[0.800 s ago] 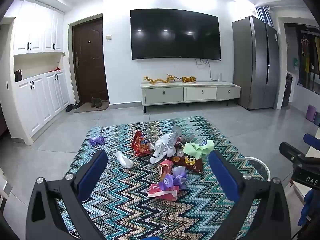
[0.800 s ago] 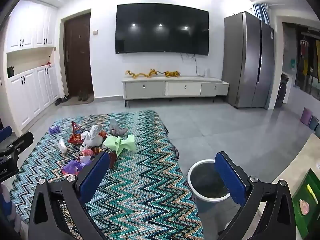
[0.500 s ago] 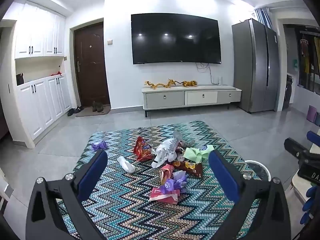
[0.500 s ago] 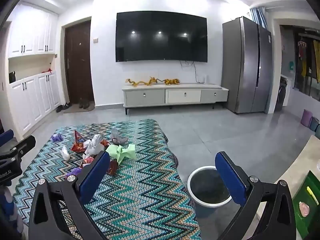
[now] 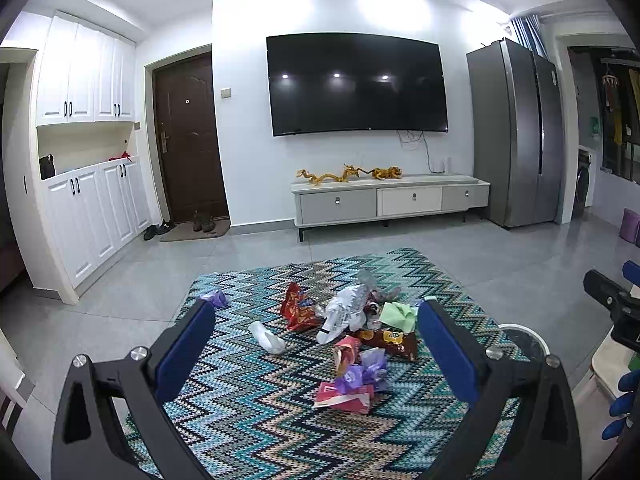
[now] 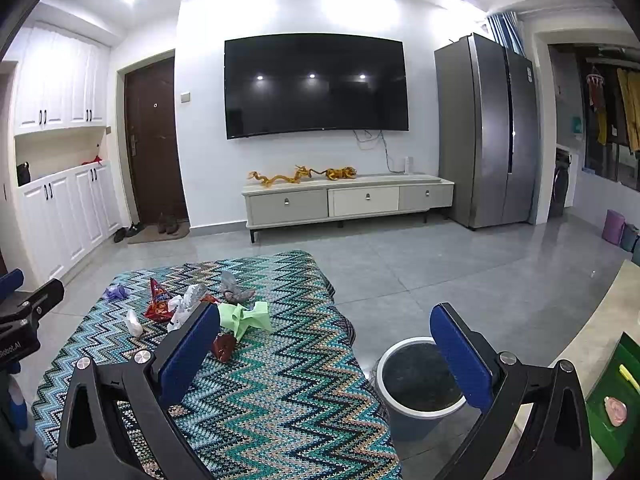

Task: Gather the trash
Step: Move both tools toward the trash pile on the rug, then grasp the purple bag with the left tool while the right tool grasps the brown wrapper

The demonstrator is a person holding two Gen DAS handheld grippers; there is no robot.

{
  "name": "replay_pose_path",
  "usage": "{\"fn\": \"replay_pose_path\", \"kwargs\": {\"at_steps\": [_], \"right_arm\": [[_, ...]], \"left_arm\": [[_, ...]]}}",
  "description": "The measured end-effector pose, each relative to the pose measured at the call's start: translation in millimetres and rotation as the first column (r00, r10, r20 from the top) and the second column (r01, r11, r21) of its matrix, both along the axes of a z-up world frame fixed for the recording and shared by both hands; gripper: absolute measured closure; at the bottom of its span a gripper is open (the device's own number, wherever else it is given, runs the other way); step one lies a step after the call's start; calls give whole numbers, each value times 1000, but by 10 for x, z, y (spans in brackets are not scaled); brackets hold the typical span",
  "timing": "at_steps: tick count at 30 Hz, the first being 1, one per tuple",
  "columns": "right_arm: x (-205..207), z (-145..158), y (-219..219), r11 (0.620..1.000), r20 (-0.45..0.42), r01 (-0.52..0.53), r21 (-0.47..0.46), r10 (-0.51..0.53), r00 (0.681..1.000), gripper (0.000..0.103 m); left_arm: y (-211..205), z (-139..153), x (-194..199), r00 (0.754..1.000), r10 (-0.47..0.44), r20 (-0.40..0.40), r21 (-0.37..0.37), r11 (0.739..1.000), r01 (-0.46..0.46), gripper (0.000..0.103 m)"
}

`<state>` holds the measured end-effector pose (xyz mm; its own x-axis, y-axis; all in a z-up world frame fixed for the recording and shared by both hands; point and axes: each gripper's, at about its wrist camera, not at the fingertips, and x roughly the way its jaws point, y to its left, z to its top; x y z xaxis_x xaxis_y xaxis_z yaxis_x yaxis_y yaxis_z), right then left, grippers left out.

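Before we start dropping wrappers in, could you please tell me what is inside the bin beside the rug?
The bin shows only a dark lining and no trash that I can make out. The right tool has one finger covering part of the opening.

The rug [image 5: 256,408] carries a zigzag pattern in teal, blue, black, white and tan, and on it lie a red bag [image 5: 297,306], a brown bag [image 5: 390,340], a pink packet [image 5: 346,394], purple wrappers [image 5: 366,368], a green sheet [image 5: 396,315] and white scraps [image 5: 269,339]. Both grippers [image 5: 316,350] [image 6: 326,354] are black with blue pads [image 5: 186,350]. The bin [image 6: 418,414] is blue-grey with a white rim and black inside; the floor [image 6: 440,276] is grey.
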<state>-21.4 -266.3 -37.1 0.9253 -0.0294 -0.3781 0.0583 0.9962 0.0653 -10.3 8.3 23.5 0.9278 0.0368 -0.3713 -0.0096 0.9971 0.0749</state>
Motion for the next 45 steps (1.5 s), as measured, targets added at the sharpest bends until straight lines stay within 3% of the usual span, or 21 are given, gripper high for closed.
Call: {"fn": "replay_pose_path", "kwargs": {"at_steps": [11, 17, 22, 27, 32, 40, 42, 45], "right_arm": [[199, 30, -146, 999, -25, -3, 35, 4, 1000, 0], [458, -153, -102, 996, -87, -72, 59, 77, 993, 4], [762, -427, 67, 980, -176, -169, 105, 185, 967, 17], [1151, -739, 300, 944, -257, -282, 169, 319, 912, 24], [1574, -1030, 607, 892, -326, -401, 210, 450, 832, 36], [2025, -1209, 1055, 795, -366, -567, 217, 604, 707, 48], [2145, -1301, 1127, 780, -392, -589, 213, 620, 680, 49], [2255, -1468, 1220, 770, -444, -604, 206, 624, 643, 54]], "left_arm": [[452, 111, 236, 999, 45, -6, -52, 998, -45, 1], [350, -260, 428, 991, -73, -114, -65, 996, 66, 2], [169, -695, 640, 951, -193, -240, -90, 980, 177, 14], [15, -1019, 910, 901, -272, -338, -115, 962, 247, 22], [-64, -1217, 1188, 859, -323, -397, -132, 947, 294, 28], [-63, -1544, 1463, 777, -370, -510, -182, 929, 323, 62], [-23, -1577, 1498, 762, -391, -516, -226, 920, 319, 69], [20, -1548, 1499, 766, -402, -502, -254, 915, 314, 74]]}}
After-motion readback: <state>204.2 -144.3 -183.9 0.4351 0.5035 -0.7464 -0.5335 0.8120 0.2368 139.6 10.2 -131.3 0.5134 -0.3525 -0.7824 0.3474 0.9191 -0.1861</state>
